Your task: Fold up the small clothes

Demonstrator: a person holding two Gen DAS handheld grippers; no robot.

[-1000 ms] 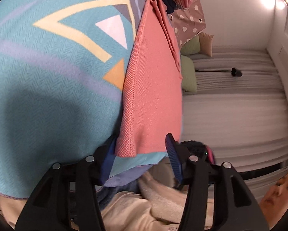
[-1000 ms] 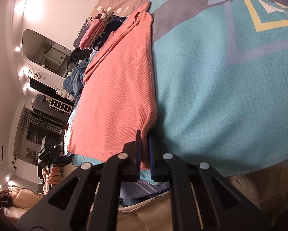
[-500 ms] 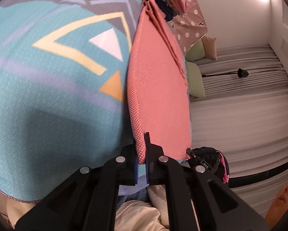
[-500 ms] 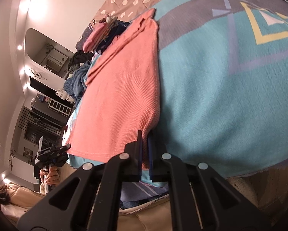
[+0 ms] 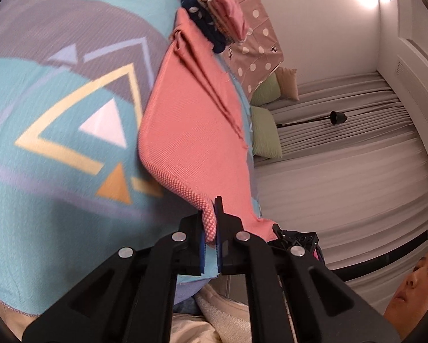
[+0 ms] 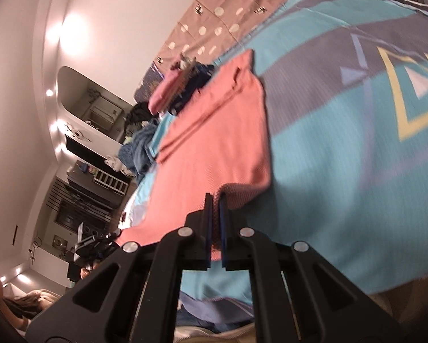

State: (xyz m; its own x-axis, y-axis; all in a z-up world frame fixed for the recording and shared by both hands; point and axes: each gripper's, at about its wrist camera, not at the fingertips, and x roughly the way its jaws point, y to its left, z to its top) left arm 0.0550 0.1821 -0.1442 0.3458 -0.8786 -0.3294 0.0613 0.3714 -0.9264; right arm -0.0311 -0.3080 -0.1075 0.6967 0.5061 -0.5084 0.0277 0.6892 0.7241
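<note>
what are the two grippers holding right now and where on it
Both hold the coral pink garment by its near hem: the left gripper pinches one bottom corner, the right gripper the other.

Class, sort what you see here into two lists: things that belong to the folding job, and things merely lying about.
In the job:
- coral garment
- left gripper, shut on its near corner
- right gripper, shut on the other near corner
- folded stack

Lying about:
- patterned blanket underneath
- green cushion
- lamp
- unsorted heap
</note>
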